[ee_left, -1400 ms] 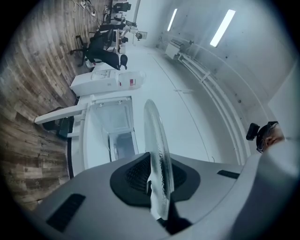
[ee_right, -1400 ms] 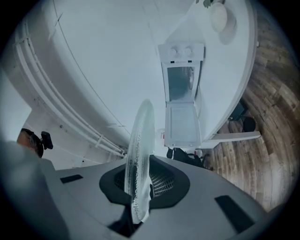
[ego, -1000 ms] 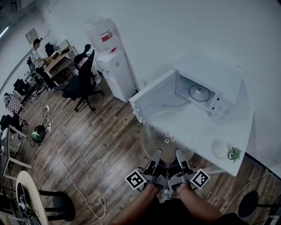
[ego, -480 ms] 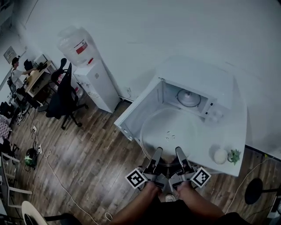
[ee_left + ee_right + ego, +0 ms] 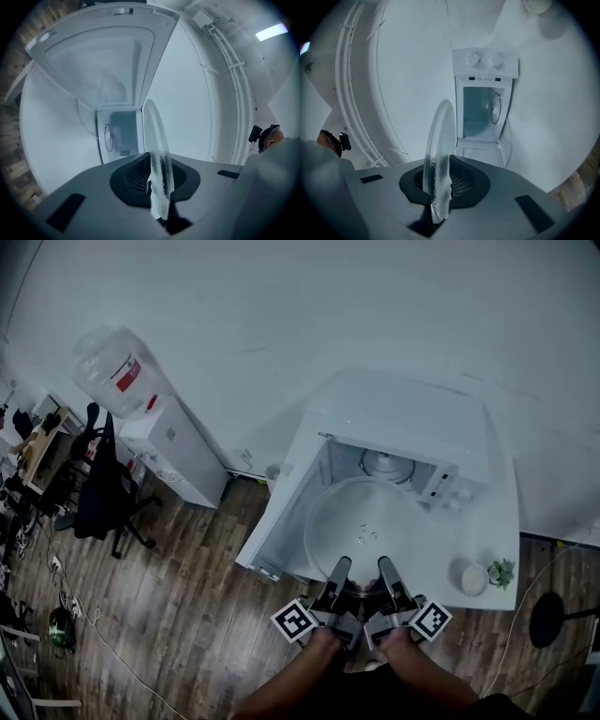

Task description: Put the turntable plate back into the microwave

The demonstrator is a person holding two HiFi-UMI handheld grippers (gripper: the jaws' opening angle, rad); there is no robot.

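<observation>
Plainly, in the head view the glass turntable plate [image 5: 364, 519] lies flat. The left gripper [image 5: 339, 570] and right gripper [image 5: 387, 568] pinch its near rim side by side, and its far rim sits at the mouth of the open microwave [image 5: 417, 423], straight ahead of both.

In the left gripper view the jaws are clamped on the plate's edge. The cavity [image 5: 119, 133] shows just beyond the glass, with the door [image 5: 101, 61] open beside it.

In the right gripper view the jaws likewise grip the rim, with the cavity ahead. I judge a level push forward fits.
</observation>
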